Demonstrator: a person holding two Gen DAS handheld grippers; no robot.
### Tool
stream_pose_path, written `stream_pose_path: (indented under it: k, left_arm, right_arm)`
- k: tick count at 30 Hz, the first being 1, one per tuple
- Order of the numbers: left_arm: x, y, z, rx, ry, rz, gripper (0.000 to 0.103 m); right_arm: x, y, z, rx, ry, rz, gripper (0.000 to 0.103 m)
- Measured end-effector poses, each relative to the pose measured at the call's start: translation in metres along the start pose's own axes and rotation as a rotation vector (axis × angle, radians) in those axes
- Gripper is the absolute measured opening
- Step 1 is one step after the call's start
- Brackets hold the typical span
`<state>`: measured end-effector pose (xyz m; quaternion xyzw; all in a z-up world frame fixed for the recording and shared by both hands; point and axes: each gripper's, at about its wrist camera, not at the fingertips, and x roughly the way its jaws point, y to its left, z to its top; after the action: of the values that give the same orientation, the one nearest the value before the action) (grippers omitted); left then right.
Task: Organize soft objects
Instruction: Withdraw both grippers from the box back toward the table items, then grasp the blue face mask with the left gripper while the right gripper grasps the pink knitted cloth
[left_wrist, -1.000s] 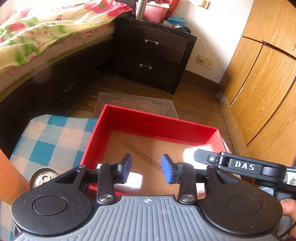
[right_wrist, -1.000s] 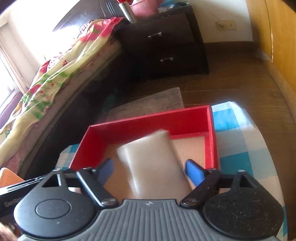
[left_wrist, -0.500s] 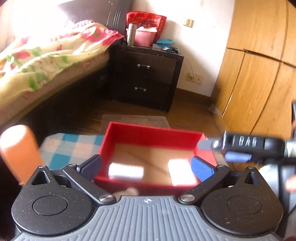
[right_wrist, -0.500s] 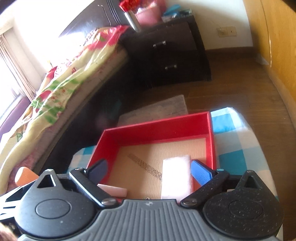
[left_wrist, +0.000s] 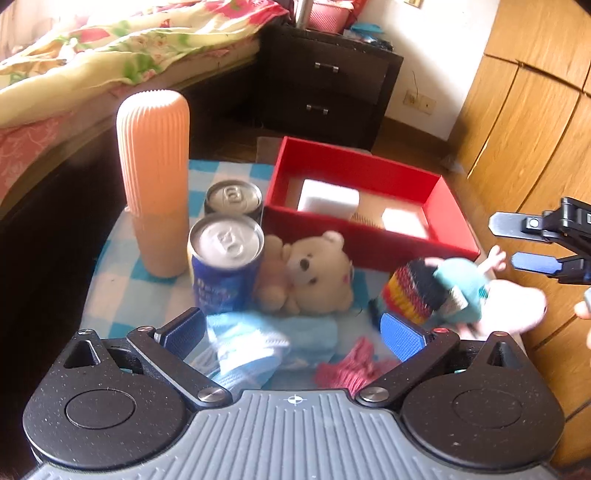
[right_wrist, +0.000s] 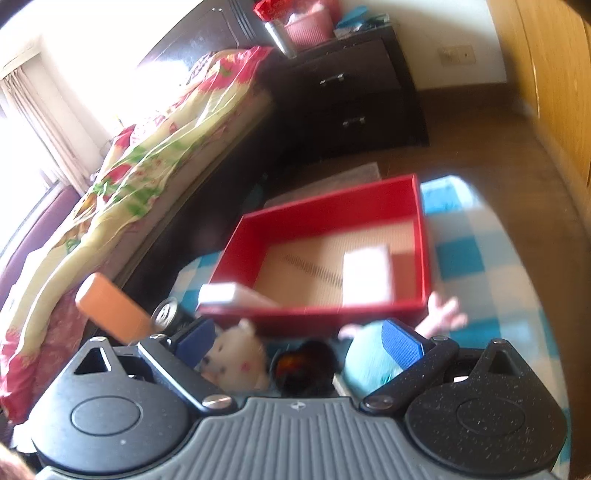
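Soft toys (left_wrist: 317, 273) lie below both wide-open, empty tongs (left_wrist: 291, 332) (right_wrist: 299, 339).

Two white sponges (left_wrist: 328, 199) flat inside red box (left_wrist: 354, 166)

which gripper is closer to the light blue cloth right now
Left. The left gripper is open with the light blue cloth lying between its fingers. The right gripper is off to the side, beyond the doll.
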<state>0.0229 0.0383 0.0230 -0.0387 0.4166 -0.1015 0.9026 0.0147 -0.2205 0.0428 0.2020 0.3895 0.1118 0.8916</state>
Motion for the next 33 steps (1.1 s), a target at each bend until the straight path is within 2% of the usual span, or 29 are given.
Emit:
stream_pose_path:
  k: [7,13,17,22,33]
  left_arm:
    - [0.001,0.013,-0.009,-0.046,0.013,-0.026,0.095]
    - [0.024,0.024,-0.017,-0.133,0.109,-0.087,0.097]
    - [0.031,0.023,-0.018,-0.131,0.121,-0.057,0.097]
    - [0.036,0.027,-0.016,-0.166,0.137,-0.059,0.097]
    - [0.059,0.02,-0.011,-0.14,0.157,0.014,0.097]
  right_arm:
    - [-0.004,0.004,-0.022,-0.027,0.022,-0.004,0.078]
    - [0.001,0.0,-0.026,-0.032,0.053,-0.006,0.078]
    - [0.005,0.0,-0.027,-0.044,0.072,0.0,0.078]
    - [0.008,0.003,-0.029,-0.066,0.09,0.004,0.078]
    - [0.019,0.009,-0.04,-0.108,0.161,0.01,0.078]
